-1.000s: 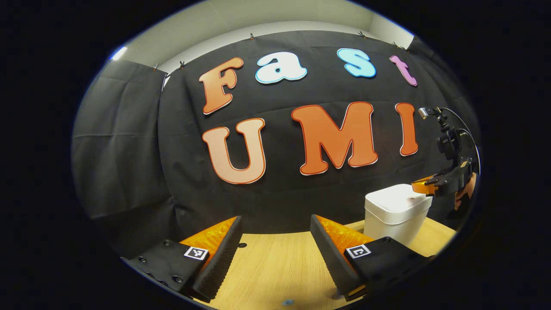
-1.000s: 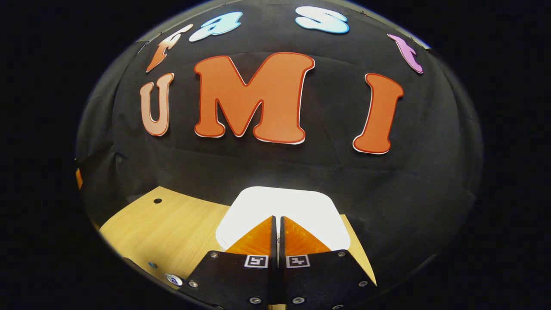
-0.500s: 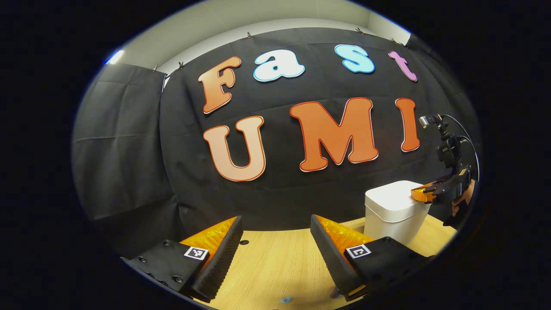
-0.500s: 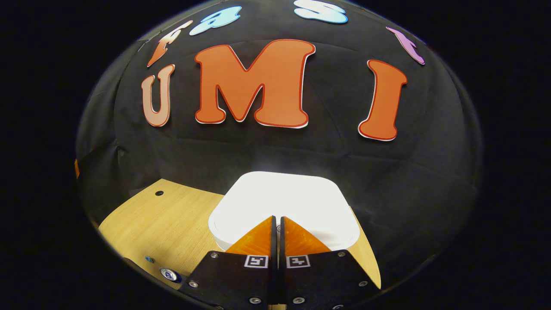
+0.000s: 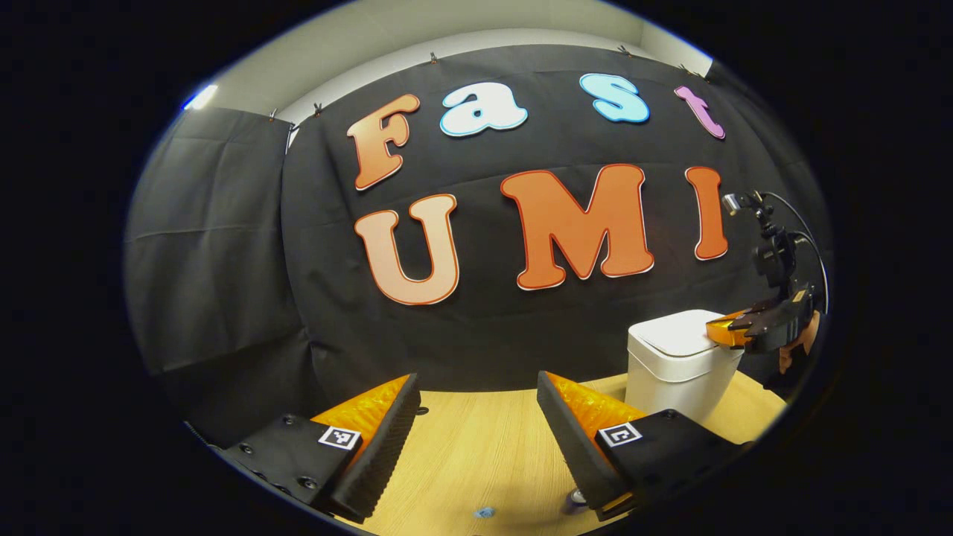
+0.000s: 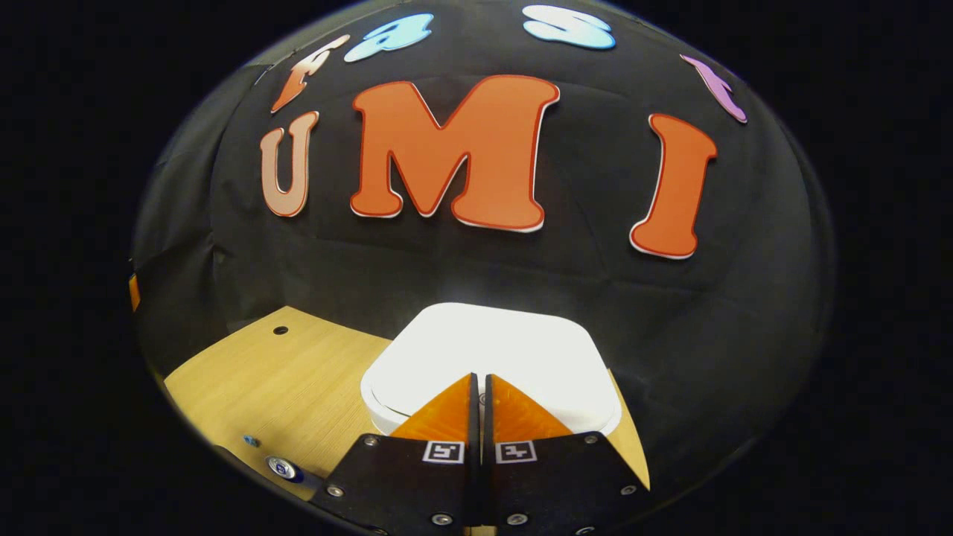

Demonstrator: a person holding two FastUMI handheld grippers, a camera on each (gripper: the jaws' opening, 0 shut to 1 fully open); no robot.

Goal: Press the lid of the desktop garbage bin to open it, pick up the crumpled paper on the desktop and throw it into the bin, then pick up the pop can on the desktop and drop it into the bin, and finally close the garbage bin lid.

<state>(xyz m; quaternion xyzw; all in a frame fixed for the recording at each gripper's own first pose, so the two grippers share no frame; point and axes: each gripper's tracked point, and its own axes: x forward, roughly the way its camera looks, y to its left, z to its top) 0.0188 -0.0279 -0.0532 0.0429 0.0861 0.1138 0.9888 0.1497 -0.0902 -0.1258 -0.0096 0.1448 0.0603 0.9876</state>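
Note:
The white garbage bin [image 5: 674,368] stands on the wooden table at the right of the left gripper view, its lid [image 6: 484,350] down. My right gripper [image 6: 480,378] is shut with nothing in it, and its tips sit on the near part of the lid. From the left gripper view the right gripper [image 5: 721,329] reaches over the lid from the right, held by a hand [image 5: 800,346]. My left gripper [image 5: 476,409] hovers open over the table, left of the bin. A round silver and blue end, perhaps the pop can [image 6: 283,467], lies at the table's near edge.
The wooden table [image 5: 484,447] runs up to the black cloth wall behind the bin. A small blue speck [image 5: 484,512] lies near its front edge. There is a small dark hole [image 6: 280,330] in the tabletop left of the bin.
The right gripper has come down and closer onto the bin's lid, still shut. The left gripper has barely shifted and stays open.

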